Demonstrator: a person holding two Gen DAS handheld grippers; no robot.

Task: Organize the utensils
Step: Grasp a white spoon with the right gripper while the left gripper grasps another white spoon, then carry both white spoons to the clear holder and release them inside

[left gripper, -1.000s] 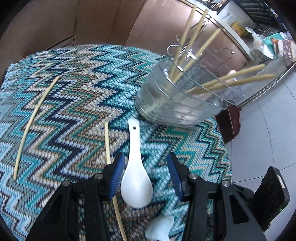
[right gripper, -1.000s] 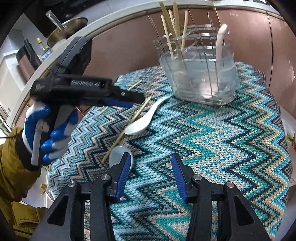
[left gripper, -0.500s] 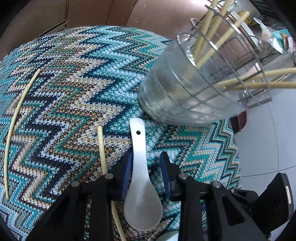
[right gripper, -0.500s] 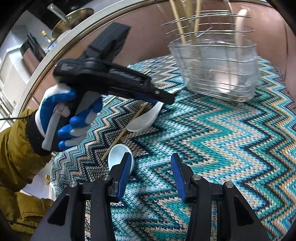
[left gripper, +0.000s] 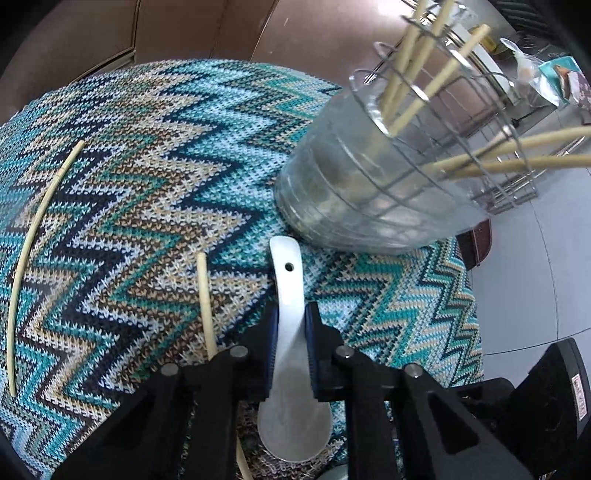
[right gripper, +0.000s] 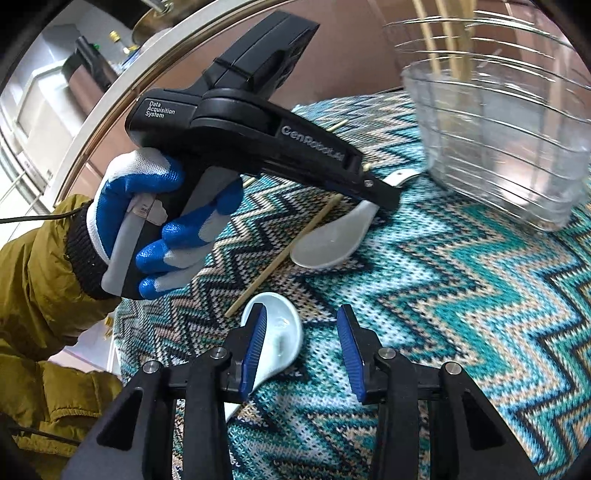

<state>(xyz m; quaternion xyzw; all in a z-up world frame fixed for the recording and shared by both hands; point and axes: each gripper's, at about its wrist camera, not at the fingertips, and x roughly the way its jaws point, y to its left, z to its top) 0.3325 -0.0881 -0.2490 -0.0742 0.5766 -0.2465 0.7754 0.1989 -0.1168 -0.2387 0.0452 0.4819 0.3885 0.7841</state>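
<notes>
On the zigzag-knit cloth [right gripper: 461,295], nearest to where I stand, the right gripper [right gripper: 303,350] hangs low with its blue pads apart and closing slowly, nothing pressed between them; a small white spoon [right gripper: 284,332] lies just beside its left-hand pad, partly hidden behind that finger, bowl up on the cloth. A little further on, a thin chopstick [right gripper: 288,251] lies slanted across the pattern, and right next to it rests the larger white spoon [left gripper: 290,354]. The left gripper [left gripper: 290,343], held by a hand in a blue-and-white glove [right gripper: 155,218] with a mustard sleeve behind it, points steeply down at this spoon; its jaws are closing and already sit against both sides of the handle just above the bowl. The spoon still seems to lie on the cloth, its handle end with a small hole aimed toward the holder. Off to the side a second chopstick [left gripper: 35,254] lies alone, well apart from the rest. Beyond the spoon's handle tip stands the clear utensil holder [left gripper: 369,192] with its wire frame, several chopsticks [left gripper: 424,62] leaning out of the top. Behind the round table run brown cabinet fronts [left gripper: 184,29]
</notes>
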